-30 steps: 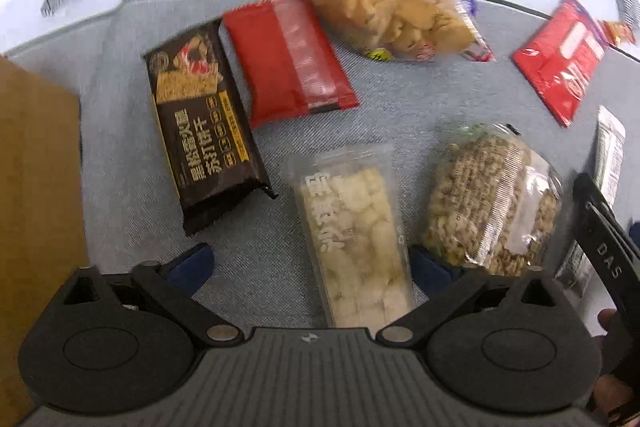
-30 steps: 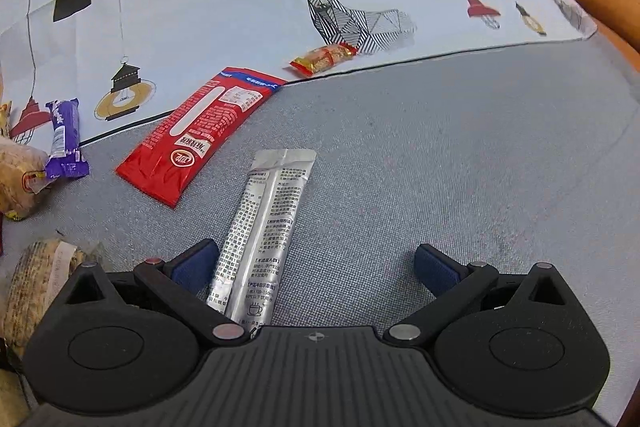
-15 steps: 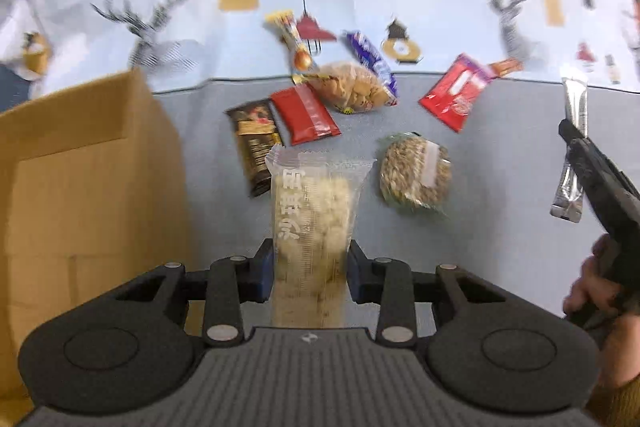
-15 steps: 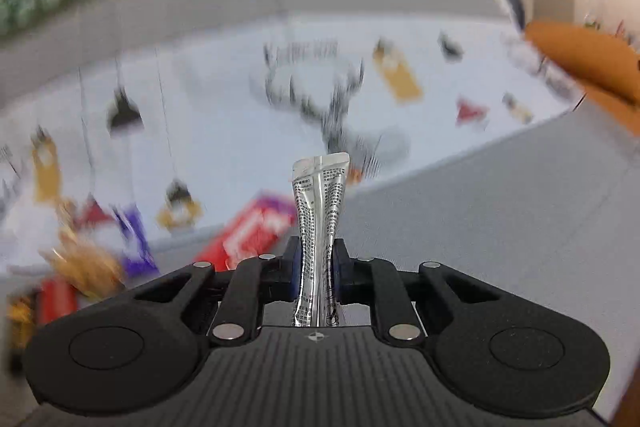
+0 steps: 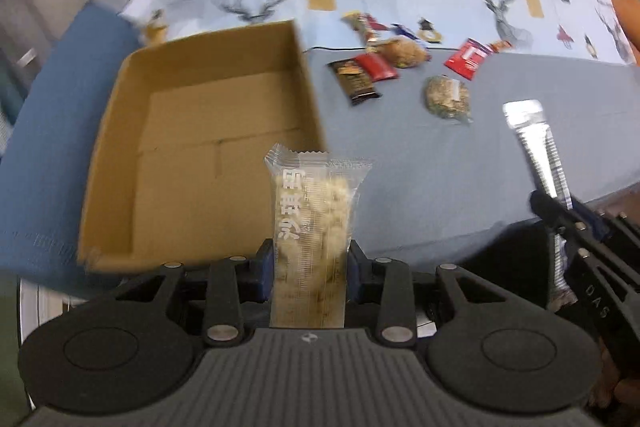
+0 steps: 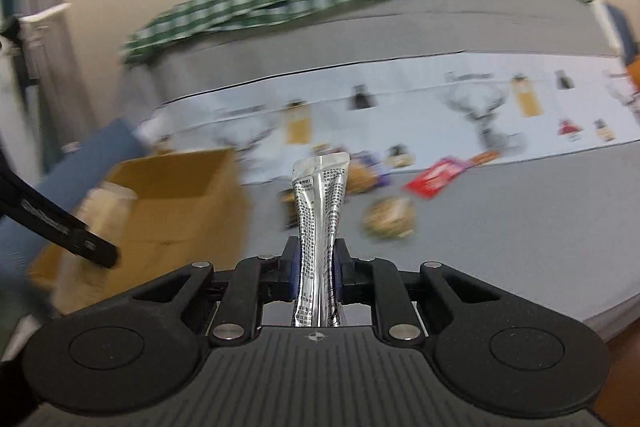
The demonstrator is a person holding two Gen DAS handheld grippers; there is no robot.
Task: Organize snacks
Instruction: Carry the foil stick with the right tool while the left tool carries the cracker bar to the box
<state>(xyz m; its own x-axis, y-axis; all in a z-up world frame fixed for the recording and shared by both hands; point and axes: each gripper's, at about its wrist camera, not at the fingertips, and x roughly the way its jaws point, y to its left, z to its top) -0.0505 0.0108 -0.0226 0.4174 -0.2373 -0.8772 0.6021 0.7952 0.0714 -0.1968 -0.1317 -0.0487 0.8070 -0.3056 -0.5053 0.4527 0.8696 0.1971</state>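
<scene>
My left gripper [image 5: 311, 267] is shut on a clear pack of pale puffed snack [image 5: 314, 227], held upright in the air beside the right wall of an open cardboard box [image 5: 200, 131]. In the right wrist view my right gripper [image 6: 316, 267] is shut on a silver foil sachet [image 6: 318, 211] that stands up between the pads. That sachet [image 5: 534, 147] and the right gripper's black body show at the right of the left wrist view. The box [image 6: 160, 203] is blurred at the left of the right wrist view.
On the grey cloth [image 5: 420, 167] lie a dark brown pack [image 5: 354, 81], a small red pack [image 5: 378, 67], a round grain cake pack [image 5: 447, 95], a bag of golden snacks [image 5: 402, 53] and a red packet [image 5: 466, 59]. A blue cushion [image 5: 44, 147] lies under the box.
Both grippers closed on their packs, the left on the puffed snack, the right on the silver sachet, and lifted them off the cloth. Both views pulled back and up; the box came into view.
</scene>
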